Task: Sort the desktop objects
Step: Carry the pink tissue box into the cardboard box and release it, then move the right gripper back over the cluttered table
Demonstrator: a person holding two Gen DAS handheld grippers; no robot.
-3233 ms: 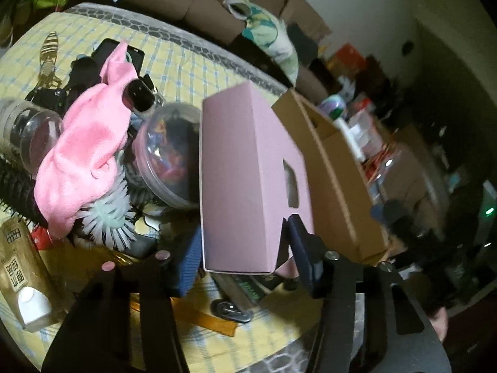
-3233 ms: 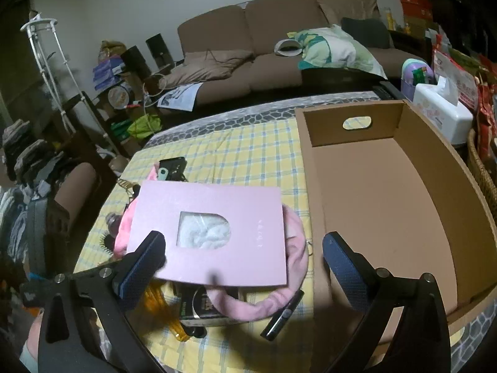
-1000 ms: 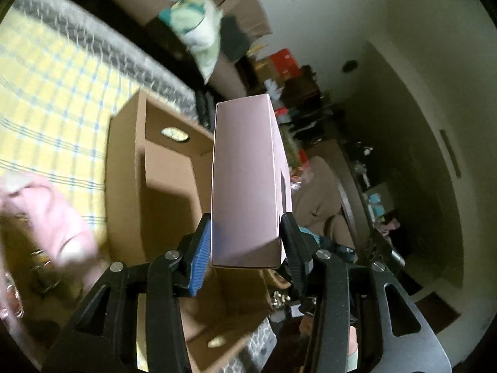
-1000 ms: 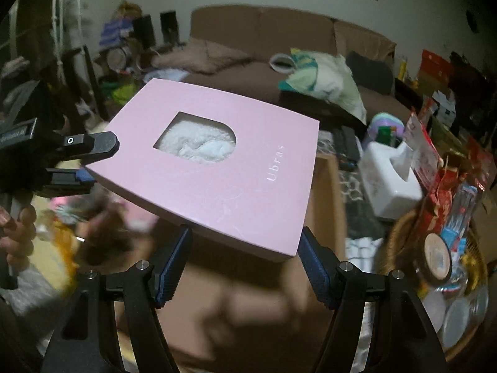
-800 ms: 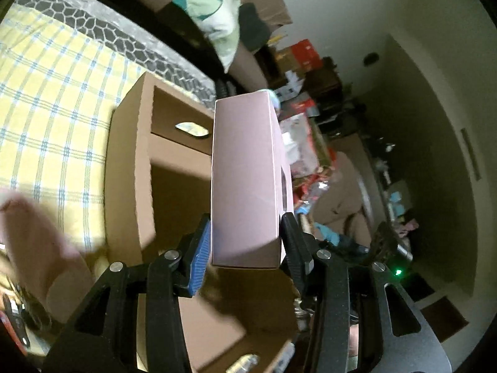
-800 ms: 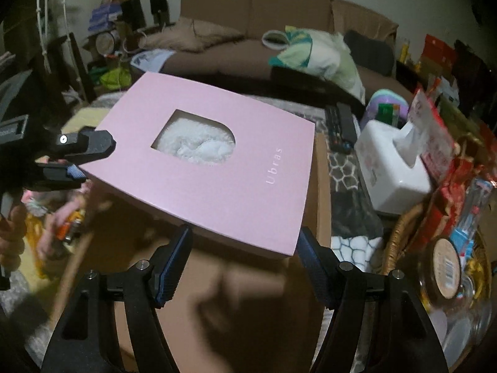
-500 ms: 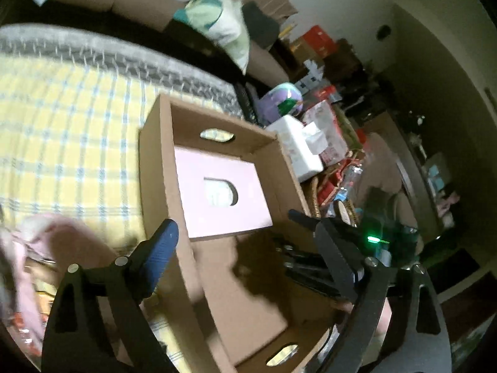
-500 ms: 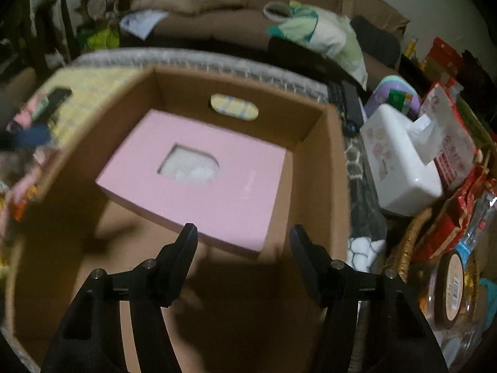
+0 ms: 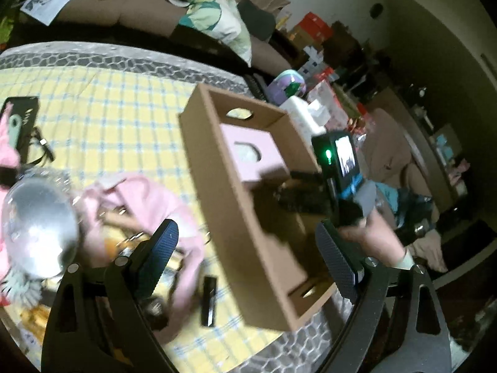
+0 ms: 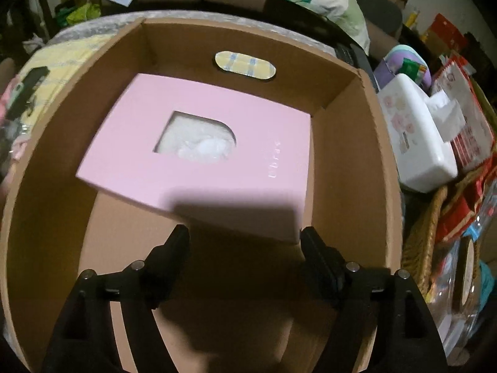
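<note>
Right tool (image 10: 243,248), opening and empty, hovers just short of pink box (image 10: 202,161).

Cardboard box (image 9: 236,205): on the tabletop (image 9: 124,118), at its right end. Flat carton (image 10: 202,161): inside the cardboard box, lying flat against the far wall, toward its right side. Tissue dispenser (image 10: 416,136): right of the cardboard box, outside it. Wicker basket (image 10: 425,236): right of the box, nearer than the dispenser. Garment (image 9: 155,205), clear dome container (image 9: 37,227), phone (image 9: 18,124): on the tabletop, left of the box. Sofa (image 9: 124,9): beyond the far edge.
</note>
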